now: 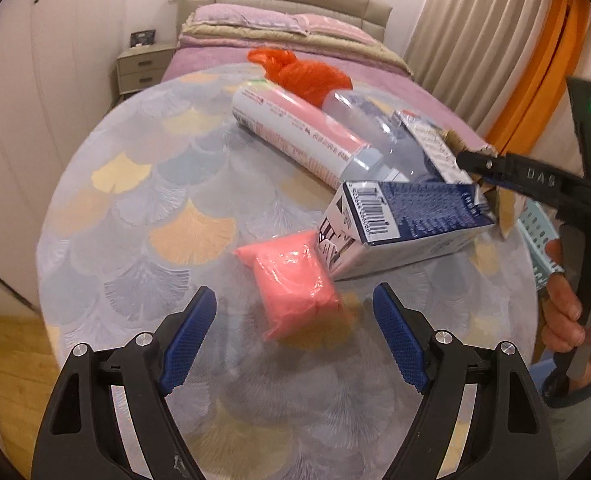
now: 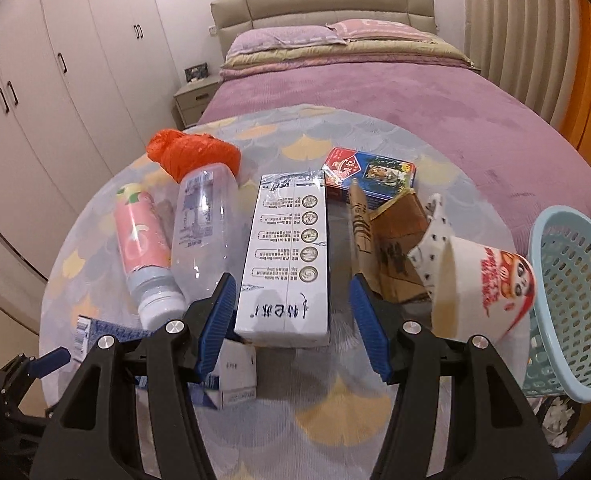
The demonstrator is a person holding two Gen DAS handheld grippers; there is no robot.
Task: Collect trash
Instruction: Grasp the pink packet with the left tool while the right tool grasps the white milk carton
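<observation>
The trash is gathered on a round table (image 1: 143, 216) covered with a pale fan-patterned cloth: a soft pink plastic-wrapped packet (image 1: 295, 288) lies low in the centre of the left wrist view, framed between the blue pads of the left gripper (image 1: 295, 336), whose jaws stand wide and hold nothing, apparently lined up for a pick. Behind the packet a white and blue carton (image 1: 399, 220) is seen, then a pink-labelled bottle (image 1: 295, 136), a clear plastic bottle (image 1: 375, 140) and a crumpled orange plastic bag (image 1: 307, 72) toward the upper centre. In the right wrist view the right gripper (image 2: 293, 320) is seen part-open around a white printed carton (image 2: 285, 256); whether the pads press on it cannot be told. Only this view shows the light blue perforated plastic basket (image 2: 575, 280) at the right edge, presumably the bin, with a paper noodle cup (image 2: 483, 284), brown torn cardboard (image 2: 395, 240) and a red and blue card box (image 2: 369, 172). Only the left view shows the pink packet, and a hand (image 1: 563, 312) on the other tool's handle.
</observation>
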